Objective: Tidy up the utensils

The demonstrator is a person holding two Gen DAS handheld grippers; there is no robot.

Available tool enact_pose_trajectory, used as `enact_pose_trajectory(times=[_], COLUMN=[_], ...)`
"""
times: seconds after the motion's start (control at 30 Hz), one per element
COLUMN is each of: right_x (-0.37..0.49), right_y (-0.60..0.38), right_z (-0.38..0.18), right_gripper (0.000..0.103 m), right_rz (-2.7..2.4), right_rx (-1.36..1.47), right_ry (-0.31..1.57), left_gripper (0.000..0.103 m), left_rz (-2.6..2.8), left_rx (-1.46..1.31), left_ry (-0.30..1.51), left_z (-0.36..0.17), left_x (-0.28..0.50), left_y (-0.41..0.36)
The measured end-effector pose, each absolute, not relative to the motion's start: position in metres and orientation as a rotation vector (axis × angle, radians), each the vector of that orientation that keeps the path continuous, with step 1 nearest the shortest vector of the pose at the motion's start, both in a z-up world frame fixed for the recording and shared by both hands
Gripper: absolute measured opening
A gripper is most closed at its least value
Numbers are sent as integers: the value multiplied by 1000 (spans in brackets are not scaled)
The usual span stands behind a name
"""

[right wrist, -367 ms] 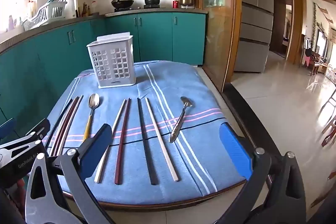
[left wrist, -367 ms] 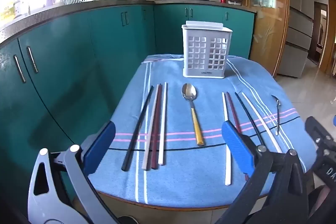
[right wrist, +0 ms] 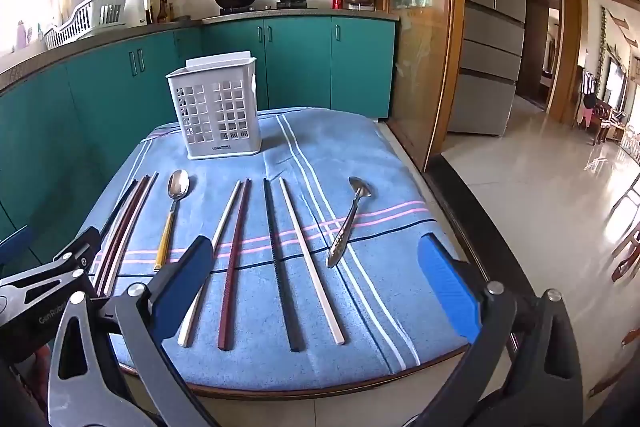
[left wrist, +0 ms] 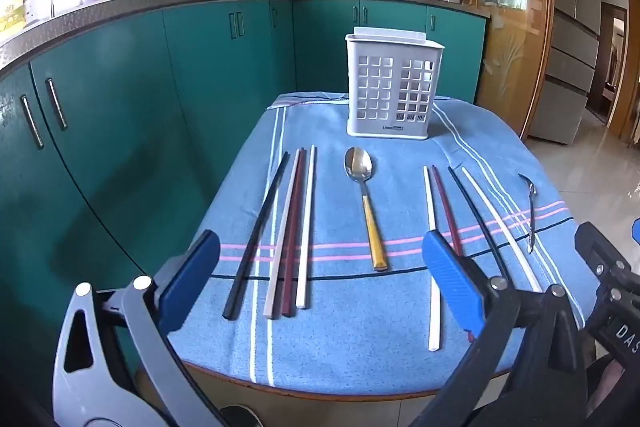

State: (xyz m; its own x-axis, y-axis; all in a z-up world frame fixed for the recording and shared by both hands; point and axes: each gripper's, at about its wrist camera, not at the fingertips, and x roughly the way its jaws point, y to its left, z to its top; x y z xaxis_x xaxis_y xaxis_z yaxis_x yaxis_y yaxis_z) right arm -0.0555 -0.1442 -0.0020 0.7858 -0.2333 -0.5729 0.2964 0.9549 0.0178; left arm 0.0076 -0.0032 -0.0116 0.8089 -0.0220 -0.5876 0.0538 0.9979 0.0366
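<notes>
Your gold-handled spoon point(left wrist: 362, 195) lies in the middle of the blue cloth point(left wrist: 340, 339), its shiny bowl at 12 o'clock, toward the white holed basket point(left wrist: 394, 87). Nothing has moved since before. Your left gripper point(left wrist: 320, 287) and right gripper point(right wrist: 320, 291) are wide open and hold nothing

I see a blue cloth point(left wrist: 360, 339) with white, pink and black stripes on my bench. The holder point(left wrist: 394, 83) is white with a square-hole grid. Chopsticks point(right wrist: 280, 263) come in black, white and maroon. One spoon point(left wrist: 366, 211) has a yellow handle. My fingers point(left wrist: 452, 283) have blue pads.
</notes>
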Motion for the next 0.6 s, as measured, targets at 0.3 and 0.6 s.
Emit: enact_pose_trajectory(times=[0.3, 0.6], right_x=[-53, -51], right_y=[-145, -151], right_z=[-6, -9], right_gripper=[100, 100], right_rz=[-289, -297], right_rx=[117, 127], right_ry=[609, 608], left_gripper=[100, 100], left_rz=[-37, -27], left_rx=[31, 34], left_ry=[637, 642], left_z=[-14, -18], left_x=[11, 12], left_y=[0, -1])
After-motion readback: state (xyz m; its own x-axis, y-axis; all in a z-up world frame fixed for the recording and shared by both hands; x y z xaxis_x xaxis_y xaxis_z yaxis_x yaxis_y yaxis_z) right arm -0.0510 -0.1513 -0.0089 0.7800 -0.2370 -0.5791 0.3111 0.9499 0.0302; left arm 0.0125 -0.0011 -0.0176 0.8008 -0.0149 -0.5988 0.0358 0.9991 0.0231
